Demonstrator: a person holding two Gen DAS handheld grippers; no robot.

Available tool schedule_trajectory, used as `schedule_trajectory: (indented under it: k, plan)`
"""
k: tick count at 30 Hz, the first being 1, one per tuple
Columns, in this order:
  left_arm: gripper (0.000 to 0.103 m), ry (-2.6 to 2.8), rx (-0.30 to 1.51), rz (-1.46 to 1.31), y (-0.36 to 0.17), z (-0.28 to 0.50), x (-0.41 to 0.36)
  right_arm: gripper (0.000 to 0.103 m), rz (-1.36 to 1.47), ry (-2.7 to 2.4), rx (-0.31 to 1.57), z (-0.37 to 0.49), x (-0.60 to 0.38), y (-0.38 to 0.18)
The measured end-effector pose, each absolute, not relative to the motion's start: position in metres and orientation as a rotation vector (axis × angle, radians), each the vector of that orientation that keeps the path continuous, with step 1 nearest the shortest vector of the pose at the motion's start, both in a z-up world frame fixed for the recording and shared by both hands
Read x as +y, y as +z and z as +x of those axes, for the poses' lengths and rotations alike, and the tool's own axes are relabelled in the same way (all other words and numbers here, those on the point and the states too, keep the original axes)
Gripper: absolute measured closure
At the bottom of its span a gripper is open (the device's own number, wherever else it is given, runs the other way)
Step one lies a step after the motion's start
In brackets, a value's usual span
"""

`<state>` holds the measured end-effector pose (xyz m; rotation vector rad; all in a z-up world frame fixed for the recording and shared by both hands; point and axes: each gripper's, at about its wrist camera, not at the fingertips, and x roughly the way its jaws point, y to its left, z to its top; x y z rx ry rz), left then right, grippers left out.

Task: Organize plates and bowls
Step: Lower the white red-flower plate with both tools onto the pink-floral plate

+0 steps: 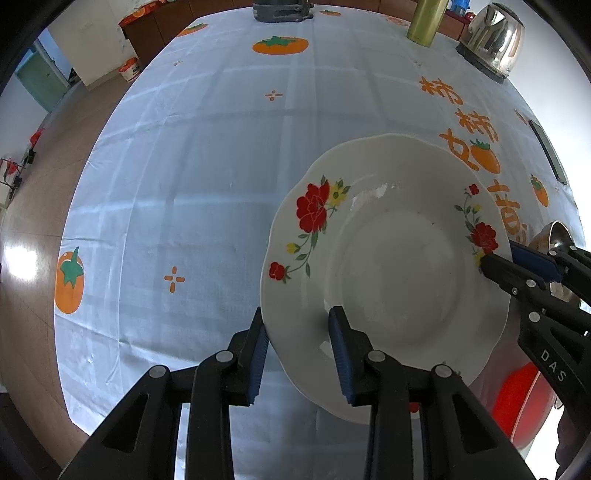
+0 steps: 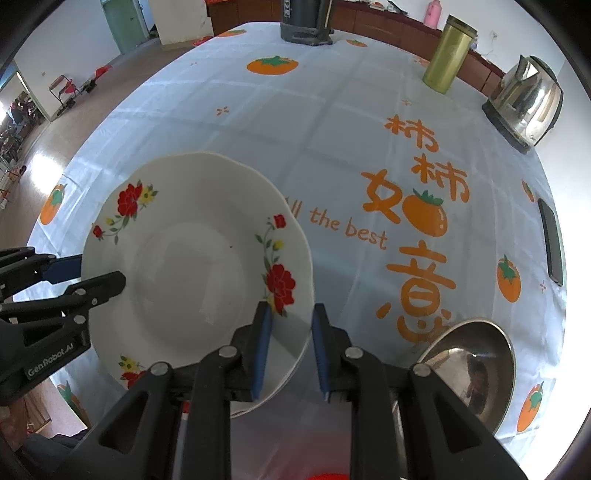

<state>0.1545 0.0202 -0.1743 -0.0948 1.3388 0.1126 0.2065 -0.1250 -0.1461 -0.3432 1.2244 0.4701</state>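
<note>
A white deep plate with red flowers [image 1: 388, 266] is held above the table by both grippers; it also shows in the right wrist view [image 2: 192, 266]. My left gripper [image 1: 299, 332] straddles its left rim, one finger under, one inside. My right gripper [image 2: 290, 325] straddles the right rim in the same way. Each gripper shows in the other's view, the right one [image 1: 498, 262] and the left one [image 2: 99, 273], with fingers over the rim. The jaws stand fairly wide, and I cannot tell whether the pads press the rim. A steel bowl [image 2: 469, 373] sits at the table's near right.
The table has a pale blue cloth with orange persimmons [image 1: 221, 184]. At the far end stand a green-gold canister [image 2: 448, 55], a steel kettle [image 2: 524, 103] and a dark appliance [image 2: 304, 22]. A phone [image 2: 550, 240] lies at the right edge. Something red [image 1: 517, 398] shows under the plate.
</note>
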Motion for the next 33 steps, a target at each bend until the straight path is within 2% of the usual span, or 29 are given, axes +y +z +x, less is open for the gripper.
schedule_trajectory:
  k: [33]
  plan:
    - [0.067,0.099,1.361,-0.119,-0.1817,0.1581,0.0214,0.079,-0.365,0.467,1.240,0.2059,-0.1249,-0.1543]
